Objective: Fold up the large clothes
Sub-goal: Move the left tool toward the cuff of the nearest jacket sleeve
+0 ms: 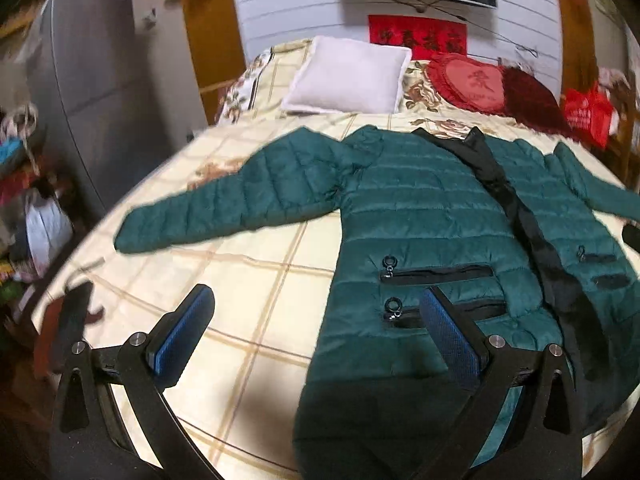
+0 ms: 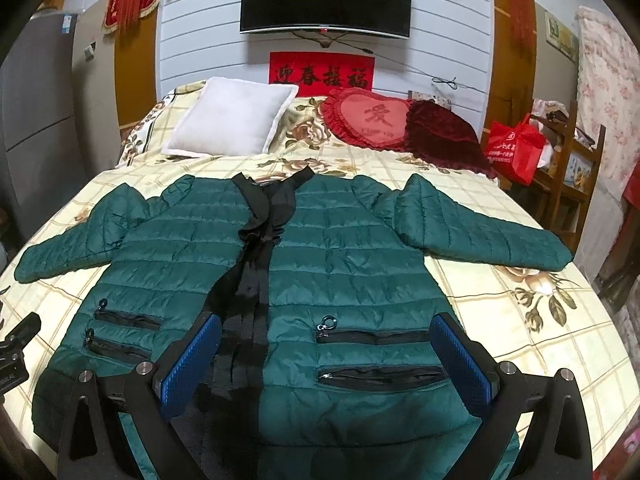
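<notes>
A dark green quilted jacket (image 1: 420, 208) (image 2: 344, 260) lies spread flat, front up, on the bed, both sleeves stretched out sideways. A black strip runs down its middle, and zipped pockets sit low on each side. My left gripper (image 1: 316, 320) hovers open above the jacket's lower left edge, one blue pad over the bedsheet and the other over the pockets. Over the lower hem, right of the black strip, hangs my right gripper (image 2: 328, 352), open with nothing between its fingers. The other gripper's tip (image 2: 16, 344) shows at the left edge of the right wrist view.
The bed (image 2: 520, 320) has a cream checked floral sheet. At the far end lie a white pillow (image 2: 236, 116), a red heart cushion (image 2: 372, 120) and a dark red cushion (image 2: 444, 136). A grey fridge (image 1: 100, 100) stands left; a red bag (image 2: 516, 148) and wooden shelf stand right.
</notes>
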A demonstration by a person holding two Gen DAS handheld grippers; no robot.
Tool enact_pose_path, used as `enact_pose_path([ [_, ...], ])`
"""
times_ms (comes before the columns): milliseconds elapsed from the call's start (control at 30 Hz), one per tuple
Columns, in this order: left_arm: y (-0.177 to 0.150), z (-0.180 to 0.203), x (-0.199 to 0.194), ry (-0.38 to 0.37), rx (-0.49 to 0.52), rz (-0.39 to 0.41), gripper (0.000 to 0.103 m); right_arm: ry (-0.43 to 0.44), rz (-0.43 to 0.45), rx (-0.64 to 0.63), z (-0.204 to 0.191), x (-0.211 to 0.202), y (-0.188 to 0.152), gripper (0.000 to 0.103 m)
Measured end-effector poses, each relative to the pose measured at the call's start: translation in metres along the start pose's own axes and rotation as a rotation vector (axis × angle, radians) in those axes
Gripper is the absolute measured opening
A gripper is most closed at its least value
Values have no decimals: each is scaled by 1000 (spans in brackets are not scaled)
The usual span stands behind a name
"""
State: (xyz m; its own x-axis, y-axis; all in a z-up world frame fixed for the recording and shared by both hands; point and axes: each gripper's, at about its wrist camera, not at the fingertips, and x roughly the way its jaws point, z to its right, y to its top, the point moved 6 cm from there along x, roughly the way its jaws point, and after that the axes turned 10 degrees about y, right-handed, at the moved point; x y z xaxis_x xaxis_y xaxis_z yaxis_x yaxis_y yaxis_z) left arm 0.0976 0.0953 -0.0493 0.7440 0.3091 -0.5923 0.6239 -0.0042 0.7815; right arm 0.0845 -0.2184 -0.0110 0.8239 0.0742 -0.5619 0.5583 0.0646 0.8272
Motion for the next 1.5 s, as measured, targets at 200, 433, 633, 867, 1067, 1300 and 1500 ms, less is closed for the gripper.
enact_pose_path([
  [200,-3,16,3,-43,33,-17,103,-25,-17,11,7,1,-2,103],
  [433,-8,23,4,-61,60,-45,103,-33,-30,7,8,3,-3,103],
  [633,-12,20,12,-95,22,-94,103,-39,-39,8,8,5,-4,103],
  [867,-13,21,11,-110,24,-99,103,-44,-56,1,5,9,-6,103],
  [1067,-14,20,11,-108,19,-100,103,-49,-59,-3,5,10,-6,103],
  [1300,0,0,44,-175,-61,-221,103,-39,-54,16,7,9,-6,103],
  [1500,37,-81,121,20,-159,-255,103,-19,-49,27,7,8,-6,103],
])
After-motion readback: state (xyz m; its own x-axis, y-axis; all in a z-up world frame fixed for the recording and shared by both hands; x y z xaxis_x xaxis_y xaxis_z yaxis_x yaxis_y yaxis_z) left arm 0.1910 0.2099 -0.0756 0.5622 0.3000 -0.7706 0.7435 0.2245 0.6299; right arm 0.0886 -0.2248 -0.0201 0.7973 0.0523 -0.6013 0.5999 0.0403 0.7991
